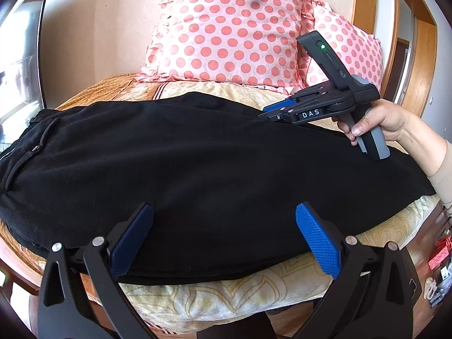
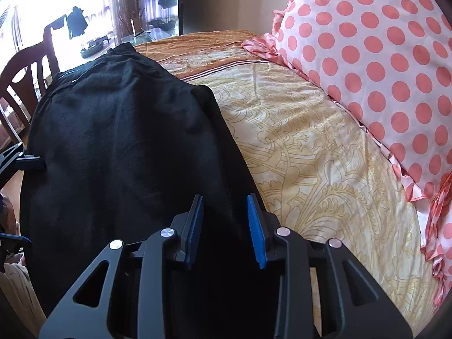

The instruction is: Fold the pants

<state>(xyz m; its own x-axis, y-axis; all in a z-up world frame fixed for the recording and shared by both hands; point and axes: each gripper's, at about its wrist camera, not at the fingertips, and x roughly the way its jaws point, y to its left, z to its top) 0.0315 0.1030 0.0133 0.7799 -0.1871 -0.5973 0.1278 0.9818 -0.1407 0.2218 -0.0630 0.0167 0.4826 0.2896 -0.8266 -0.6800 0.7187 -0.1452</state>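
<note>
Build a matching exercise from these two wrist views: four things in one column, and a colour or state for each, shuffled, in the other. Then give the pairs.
Things:
1. pants
2. pillow
3. left gripper
4. bed cover

Colours or states:
A. pale yellow with a gold leaf pattern
B. jaws wide open, over the near edge of the cloth
C. black, laid out lengthwise on the bed
D. white with pink dots, ruffled edge

Pairs: 1-C, 2-D, 3-B, 4-A
</note>
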